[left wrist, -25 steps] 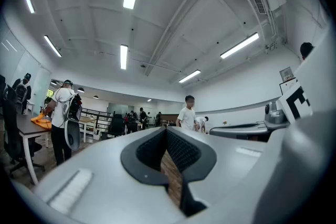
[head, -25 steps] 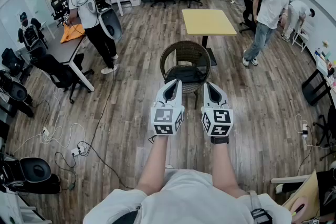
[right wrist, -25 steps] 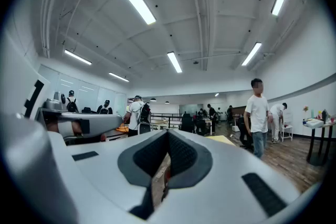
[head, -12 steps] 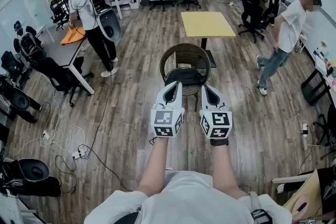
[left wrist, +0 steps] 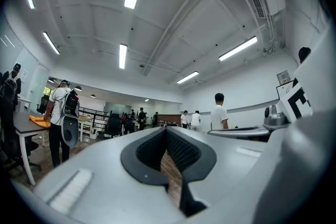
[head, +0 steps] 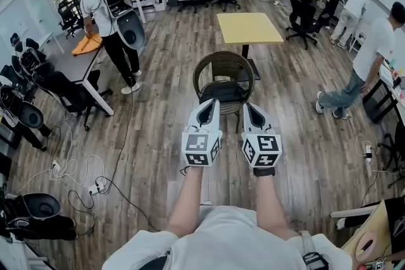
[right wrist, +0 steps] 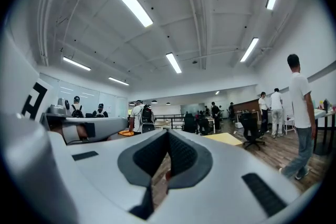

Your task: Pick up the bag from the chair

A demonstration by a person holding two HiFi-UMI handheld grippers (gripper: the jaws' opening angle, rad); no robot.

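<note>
Black bag [head: 223, 91] on wicker chair [head: 221, 59], yellow worktop [head: 249, 26] behind, left hand-held gripper [head: 209, 104] and right hand-held gripper [head: 249, 107] side by side before it, jaws pressed together, wood floor [head: 158, 126] around

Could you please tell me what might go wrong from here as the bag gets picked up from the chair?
1. Both the left gripper and right gripper are shut; unless opened, they would likely just push the black soft bag.
2. The curved back of the round brown wicker chair wraps round the bag, so a jaw could snag on it.
</note>
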